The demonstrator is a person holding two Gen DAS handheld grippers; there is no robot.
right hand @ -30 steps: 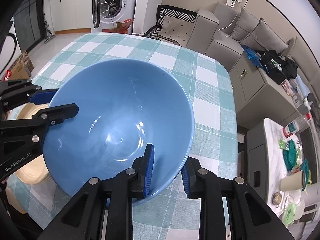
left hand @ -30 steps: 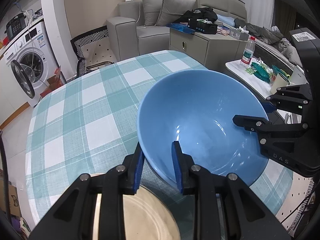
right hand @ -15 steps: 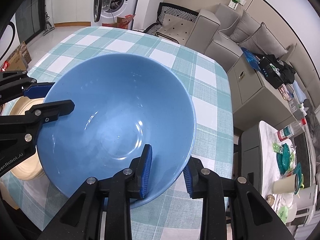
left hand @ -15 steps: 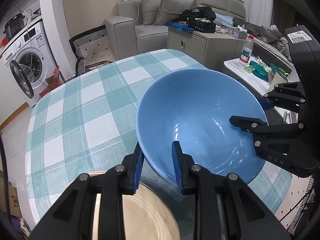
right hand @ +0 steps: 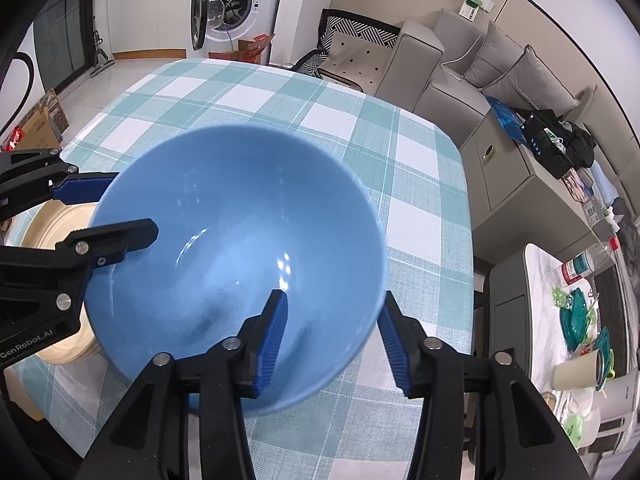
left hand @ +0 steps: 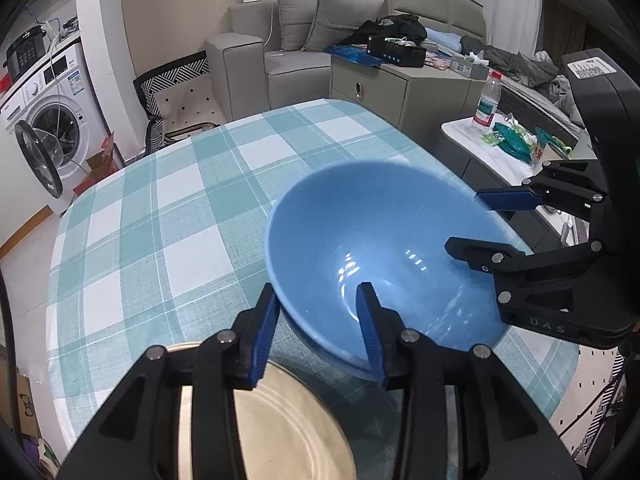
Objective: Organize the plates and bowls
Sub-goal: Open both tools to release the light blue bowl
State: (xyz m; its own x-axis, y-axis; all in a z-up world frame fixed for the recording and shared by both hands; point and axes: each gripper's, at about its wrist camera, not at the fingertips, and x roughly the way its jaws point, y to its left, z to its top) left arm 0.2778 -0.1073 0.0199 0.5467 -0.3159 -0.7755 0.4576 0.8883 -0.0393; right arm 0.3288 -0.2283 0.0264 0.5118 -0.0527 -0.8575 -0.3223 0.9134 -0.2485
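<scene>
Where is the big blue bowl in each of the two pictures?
Left wrist view: the blue bowl is right of centre, its near rim between the left hand-held gripper's fingers.
Right wrist view: the blue bowl fills the middle, its near rim between the right hand-held gripper's fingers.
Shared landmark: the cream plate, bottom centre in the left view, sits at the left edge in the right view.

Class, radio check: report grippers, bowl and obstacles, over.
Left gripper and right gripper open, straddling rim of blue bowl. Bowl tilted above checked table. Cream plate beside it.
</scene>
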